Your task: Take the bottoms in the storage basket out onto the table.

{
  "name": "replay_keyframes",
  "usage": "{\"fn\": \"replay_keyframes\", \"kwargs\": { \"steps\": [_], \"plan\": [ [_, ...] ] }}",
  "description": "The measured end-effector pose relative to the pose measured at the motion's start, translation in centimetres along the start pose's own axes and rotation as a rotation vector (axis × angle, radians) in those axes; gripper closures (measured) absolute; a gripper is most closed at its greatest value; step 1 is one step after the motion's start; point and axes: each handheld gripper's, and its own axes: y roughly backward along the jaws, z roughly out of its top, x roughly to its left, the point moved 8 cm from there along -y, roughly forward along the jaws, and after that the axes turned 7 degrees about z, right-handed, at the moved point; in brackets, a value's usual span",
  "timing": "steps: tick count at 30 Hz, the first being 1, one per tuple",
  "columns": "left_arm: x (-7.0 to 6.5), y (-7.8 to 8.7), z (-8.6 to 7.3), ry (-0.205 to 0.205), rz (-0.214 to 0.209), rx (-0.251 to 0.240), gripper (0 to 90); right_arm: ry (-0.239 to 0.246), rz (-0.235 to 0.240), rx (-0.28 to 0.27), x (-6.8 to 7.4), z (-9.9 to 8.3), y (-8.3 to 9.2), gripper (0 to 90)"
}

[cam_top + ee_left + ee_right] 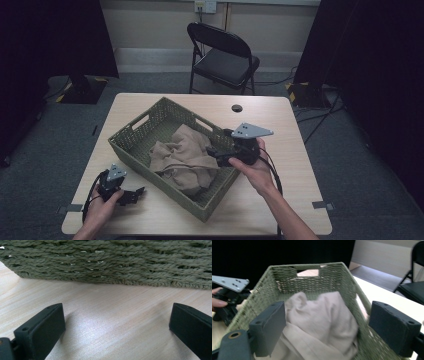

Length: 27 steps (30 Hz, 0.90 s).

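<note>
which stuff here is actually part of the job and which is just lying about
In the job:
- beige cloth bunched in the basket
- green woven basket on the table
- right gripper, open above the cloth
- left gripper, open, facing the basket's side

Just about:
- black folding chair
- wooden table

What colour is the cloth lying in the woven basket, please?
Beige; the cloth shows best in the right gripper view.

No legible text, label, brand, number or sign is showing on any surface. The yellow-and-black striped markings [298, 91] at the stand bases, upper left and upper right of the high view, are carrying no wording. The wall plate [205, 5] at the top centre is appearing too small to read.
</note>
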Motion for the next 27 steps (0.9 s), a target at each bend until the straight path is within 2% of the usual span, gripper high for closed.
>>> {"fn": "replay_keyframes", "kwargs": {
  "steps": [5,8,11,12,13,16,21,24,25,26,27],
  "plan": [
    [0.0,0.0,0.0,-0.002,-0.001,0.000,0.0,-0.018,0.008,-0.009,0.1,0.8,-2.0,14.2],
    [0.0,0.0,0.0,-0.002,-0.002,0.000,0.0,-0.026,0.029,0.016,0.2,0.6,-3.5,13.6],
    [0.0,0.0,0.0,-0.001,-0.002,0.000,0.0,-0.010,0.055,0.033,1.0,0.9,-5.2,13.3],
    [0.0,0.0,0.0,-0.001,-0.002,0.000,0.0,-0.010,0.055,0.033,1.0,0.9,-5.2,13.3],
    [0.0,0.0,0.0,-0.002,-0.002,0.000,0.0,0.012,0.056,0.048,1.3,0.8,-6.2,13.7],
    [0.0,0.0,0.0,-0.003,-0.003,0.000,0.0,0.019,0.054,0.060,1.5,0.7,-7.1,15.4],
    [0.0,0.0,0.0,-0.001,-0.003,-0.002,0.0,0.022,0.085,0.125,2.2,-0.2,-9.3,13.8],
    [0.0,0.1,-0.1,0.000,-0.004,-0.002,0.0,0.012,0.089,0.129,2.2,-0.3,-10.0,13.8],
    [0.0,0.0,-0.1,0.001,-0.004,-0.003,0.0,0.005,0.102,0.165,2.2,-0.8,-10.9,13.4],
    [0.0,0.0,-0.1,0.001,-0.004,-0.003,0.0,0.005,0.102,0.165,2.2,-0.8,-10.9,13.4],
    [0.0,0.1,-0.1,-0.001,-0.004,-0.002,0.0,0.013,0.099,0.193,2.1,-1.2,-11.3,13.4]
  ]
}}
